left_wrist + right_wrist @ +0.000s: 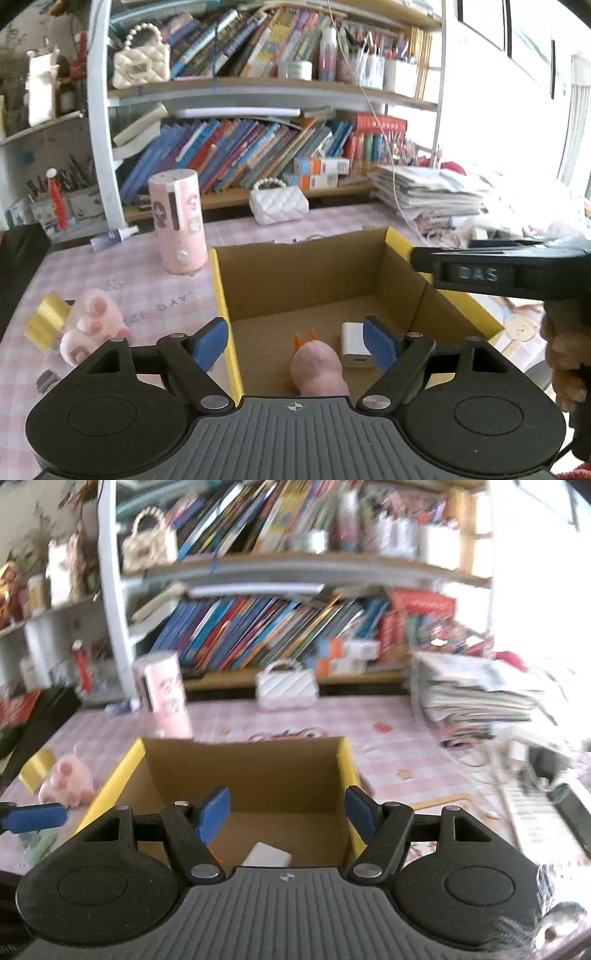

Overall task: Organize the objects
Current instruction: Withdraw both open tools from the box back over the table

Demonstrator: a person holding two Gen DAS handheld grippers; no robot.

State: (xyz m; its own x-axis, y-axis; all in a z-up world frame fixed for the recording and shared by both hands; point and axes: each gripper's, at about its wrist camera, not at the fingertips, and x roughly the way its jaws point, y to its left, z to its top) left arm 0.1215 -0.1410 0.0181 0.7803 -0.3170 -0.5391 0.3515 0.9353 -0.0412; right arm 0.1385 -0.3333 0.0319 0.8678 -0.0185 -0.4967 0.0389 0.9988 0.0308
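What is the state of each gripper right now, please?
Left gripper: open, holding nothing, above the brown cardboard box.
Right gripper: open, holding nothing, above the same box.

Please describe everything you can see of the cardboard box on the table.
The cardboard box is open at the top, with plain brown walls inside and yellow outer faces and edges. It stands upright on the pink checked tablecloth. On its floor lie a pink plush toy with orange parts and a white charger block, close together.
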